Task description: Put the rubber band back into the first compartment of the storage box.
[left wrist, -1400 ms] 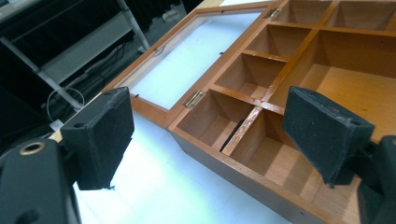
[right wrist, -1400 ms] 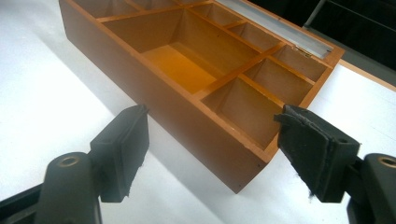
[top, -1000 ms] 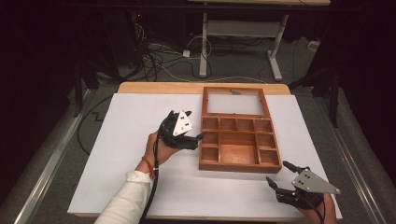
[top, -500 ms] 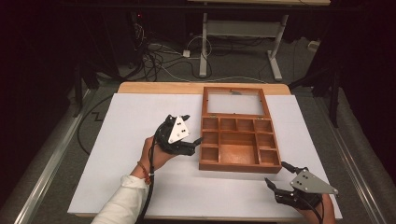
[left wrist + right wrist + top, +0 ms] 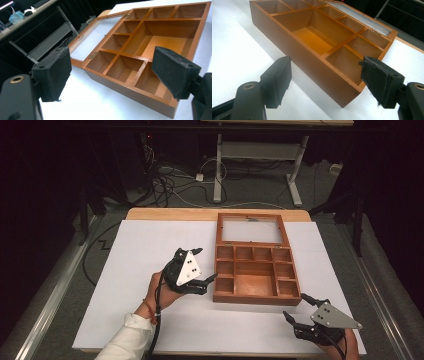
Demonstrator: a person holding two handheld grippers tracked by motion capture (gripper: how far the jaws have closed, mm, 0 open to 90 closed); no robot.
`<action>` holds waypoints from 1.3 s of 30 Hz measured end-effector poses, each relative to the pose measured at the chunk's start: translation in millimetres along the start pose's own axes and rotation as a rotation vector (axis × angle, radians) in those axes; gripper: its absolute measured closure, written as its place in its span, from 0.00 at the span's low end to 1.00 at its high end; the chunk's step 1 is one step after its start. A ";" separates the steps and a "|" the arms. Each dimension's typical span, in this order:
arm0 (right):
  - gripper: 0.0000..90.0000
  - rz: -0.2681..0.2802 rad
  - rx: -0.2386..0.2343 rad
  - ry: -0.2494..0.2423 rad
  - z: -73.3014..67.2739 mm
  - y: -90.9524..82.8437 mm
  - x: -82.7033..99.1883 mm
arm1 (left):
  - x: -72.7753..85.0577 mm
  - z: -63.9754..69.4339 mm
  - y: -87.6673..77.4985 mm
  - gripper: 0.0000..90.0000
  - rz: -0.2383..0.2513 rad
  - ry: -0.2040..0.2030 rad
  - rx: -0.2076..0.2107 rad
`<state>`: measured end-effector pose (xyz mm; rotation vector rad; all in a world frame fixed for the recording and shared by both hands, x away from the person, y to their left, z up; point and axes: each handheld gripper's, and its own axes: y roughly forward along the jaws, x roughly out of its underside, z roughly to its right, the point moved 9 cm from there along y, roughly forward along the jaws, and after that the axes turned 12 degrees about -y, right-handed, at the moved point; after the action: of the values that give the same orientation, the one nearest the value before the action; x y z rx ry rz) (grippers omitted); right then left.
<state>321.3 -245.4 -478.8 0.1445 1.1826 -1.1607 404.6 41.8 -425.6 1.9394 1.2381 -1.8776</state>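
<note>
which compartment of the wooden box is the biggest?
The central compartment of the wooden box: wide and deep, it sits below the far row of four small cells, flanked by columns of small cells on either side.

Left claw (image 5: 197, 270) and right claw (image 5: 300, 312) both gape wide, holding nothing.

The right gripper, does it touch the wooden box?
Apart. In the high view, white table shows between the right gripper and the wooden box.

Open, empty wooden compartment box (image 5: 257, 272)
</note>
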 end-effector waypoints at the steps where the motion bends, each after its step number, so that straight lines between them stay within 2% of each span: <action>1: 0.28 0.000 -0.001 -0.001 0.0 -0.1 -0.1 | -0.1 0.8 -1.2 0.18 0.003 0.001 0.001; 11: 0.28 0.002 -0.001 -0.007 -1.2 0.1 -1.3 | 3.7 4.0 -10.9 0.18 0.008 0.008 0.004; 39: 0.28 0.005 -0.006 -0.019 -4.6 0.3 -4.3 | 18.8 4.7 -44.6 0.18 0.017 0.020 -0.027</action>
<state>318.9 -239.7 -477.6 0.1316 1.1685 -1.1520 369.6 75.5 -424.9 1.9539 1.2418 -1.8279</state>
